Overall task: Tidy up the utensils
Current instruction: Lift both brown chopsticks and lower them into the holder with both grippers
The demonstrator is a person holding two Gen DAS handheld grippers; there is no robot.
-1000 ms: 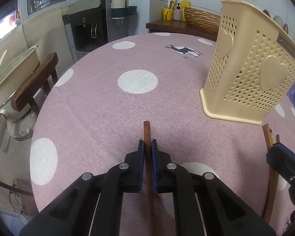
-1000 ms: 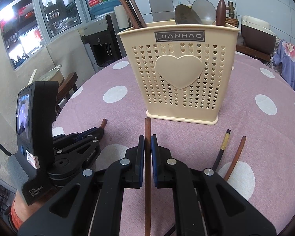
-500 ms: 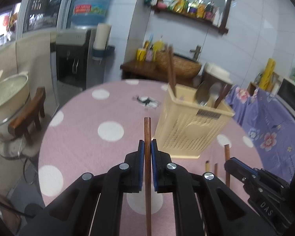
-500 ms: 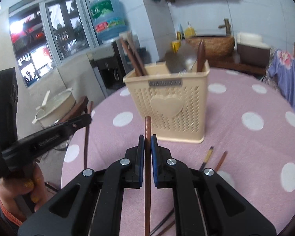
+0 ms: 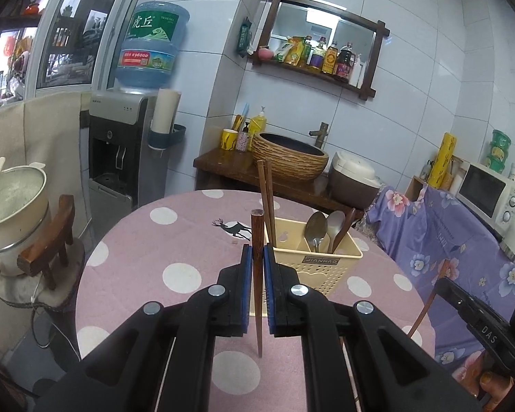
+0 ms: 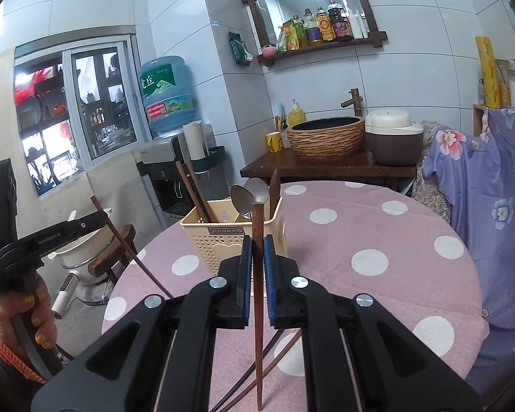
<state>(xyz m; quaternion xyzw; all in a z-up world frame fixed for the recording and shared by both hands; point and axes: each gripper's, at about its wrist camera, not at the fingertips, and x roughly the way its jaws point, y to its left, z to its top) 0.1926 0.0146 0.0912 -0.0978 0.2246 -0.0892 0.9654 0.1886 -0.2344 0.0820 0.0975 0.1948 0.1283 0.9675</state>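
My left gripper (image 5: 256,252) is shut on a brown wooden chopstick (image 5: 256,295), held high above the pink dotted table (image 5: 175,240). My right gripper (image 6: 256,245) is shut on a second wooden chopstick (image 6: 258,309), also lifted. The cream utensil basket (image 5: 314,264) (image 6: 219,237) stands ahead of both and holds two chopsticks (image 5: 267,202), metal spoons (image 5: 317,228) and a wooden handle. Two more chopsticks (image 6: 274,360) lie on the table under my right gripper. In the right wrist view the left gripper (image 6: 96,218) shows at far left with its chopstick (image 6: 130,250) slanting down.
A wooden stool (image 5: 48,254) and a white cooker (image 5: 10,199) stand left of the table. A water dispenser (image 5: 123,158), a side table with a woven basin (image 5: 288,154) and a rice cooker (image 5: 352,175) are behind. A floral purple cloth (image 5: 439,226) drapes at the right.
Both grippers have risen off the table, each lifting its chopstick, and now point more level. The basket looks smaller and lower, and the back wall has come into view.
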